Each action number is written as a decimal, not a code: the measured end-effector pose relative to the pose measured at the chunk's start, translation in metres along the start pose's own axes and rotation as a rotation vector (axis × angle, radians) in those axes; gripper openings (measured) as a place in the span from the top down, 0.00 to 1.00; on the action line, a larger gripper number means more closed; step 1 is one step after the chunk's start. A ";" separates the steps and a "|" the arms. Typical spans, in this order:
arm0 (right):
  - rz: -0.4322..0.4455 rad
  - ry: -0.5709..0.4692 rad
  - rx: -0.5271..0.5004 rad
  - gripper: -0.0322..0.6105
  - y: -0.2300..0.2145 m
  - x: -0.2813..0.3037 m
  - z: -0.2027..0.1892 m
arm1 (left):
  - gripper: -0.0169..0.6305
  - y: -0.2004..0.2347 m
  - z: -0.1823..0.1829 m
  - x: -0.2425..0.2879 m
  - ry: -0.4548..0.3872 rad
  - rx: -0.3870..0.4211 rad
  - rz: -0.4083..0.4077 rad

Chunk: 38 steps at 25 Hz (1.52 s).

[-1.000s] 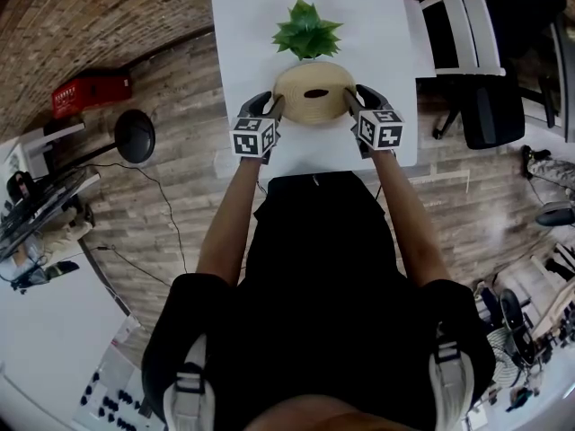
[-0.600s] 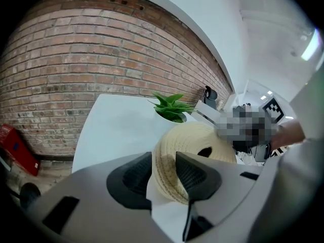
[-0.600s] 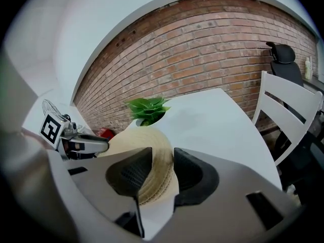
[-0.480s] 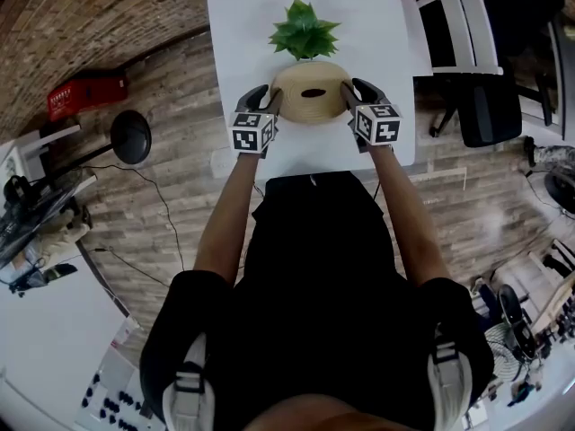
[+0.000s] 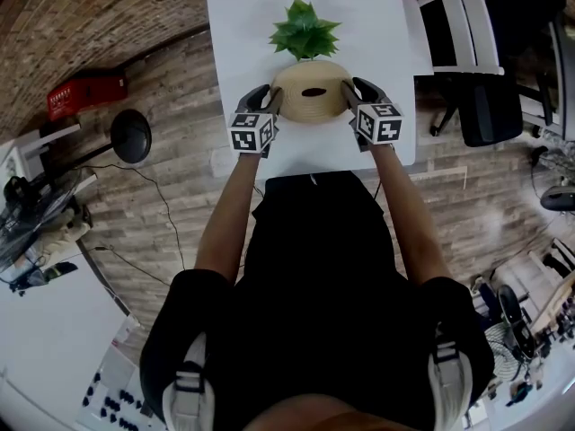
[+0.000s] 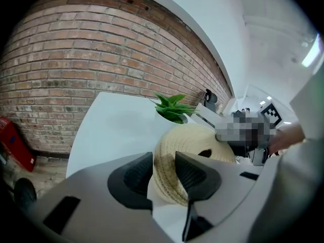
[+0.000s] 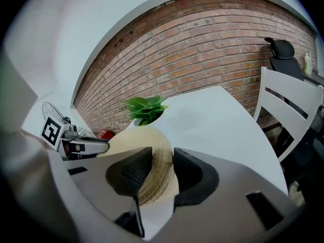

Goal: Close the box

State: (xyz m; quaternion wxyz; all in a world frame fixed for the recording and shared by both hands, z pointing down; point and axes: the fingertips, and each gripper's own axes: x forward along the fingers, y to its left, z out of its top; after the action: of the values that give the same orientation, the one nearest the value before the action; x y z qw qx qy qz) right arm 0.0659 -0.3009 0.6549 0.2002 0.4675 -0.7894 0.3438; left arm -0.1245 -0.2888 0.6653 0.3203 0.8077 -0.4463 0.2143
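A round woven straw lid (image 5: 311, 104) with an oval hole on top sits near the front edge of the white table (image 5: 252, 16). My left gripper (image 5: 272, 106) is shut on its left rim, and my right gripper (image 5: 349, 99) is shut on its right rim. In the left gripper view the straw rim (image 6: 161, 158) is pinched between the two dark pads of that gripper (image 6: 163, 172). The right gripper view shows the same: the woven edge (image 7: 154, 153) fills the gap of the right gripper (image 7: 162, 173). What lies under the lid is hidden.
A green potted plant (image 5: 305, 30) stands just behind the lid on the table. A white chair (image 5: 463, 30) and a black office chair (image 5: 494, 106) stand to the right. A red case (image 5: 88, 91) and a black lamp base (image 5: 133, 136) are on the wooden floor at left.
Both grippers and the lid between them have shifted a little away from me, toward the plant. Over the last half second almost nothing has moved.
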 end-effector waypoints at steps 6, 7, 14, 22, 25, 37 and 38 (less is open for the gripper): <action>0.034 -0.009 0.032 0.74 -0.001 -0.003 0.001 | 0.74 -0.001 0.005 -0.005 -0.017 0.020 0.005; 0.039 -0.013 0.028 0.74 0.000 -0.005 0.002 | 0.74 -0.001 0.007 -0.007 -0.028 0.023 0.009; 0.066 -0.022 -0.062 0.79 0.008 -0.022 0.001 | 0.77 -0.009 0.025 -0.025 -0.111 0.047 0.027; 0.077 -0.054 -0.115 0.89 0.017 -0.042 -0.003 | 0.86 -0.034 0.025 -0.044 -0.145 0.097 0.000; 0.065 -0.083 -0.135 0.95 0.016 -0.055 0.000 | 0.89 -0.043 0.023 -0.054 -0.151 0.092 -0.018; 0.091 -0.126 -0.310 0.95 0.030 -0.106 0.003 | 0.93 -0.072 0.012 -0.099 -0.179 0.122 -0.020; 0.095 -0.128 -0.314 0.95 0.031 -0.110 0.001 | 0.93 -0.074 0.011 -0.102 -0.180 0.127 -0.019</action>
State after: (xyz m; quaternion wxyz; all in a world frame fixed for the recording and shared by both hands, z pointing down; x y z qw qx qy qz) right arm 0.0922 -0.2260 0.5731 0.2033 0.4136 -0.8658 0.1949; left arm -0.1120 -0.2076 0.5687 0.2290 0.8465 -0.4512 0.1657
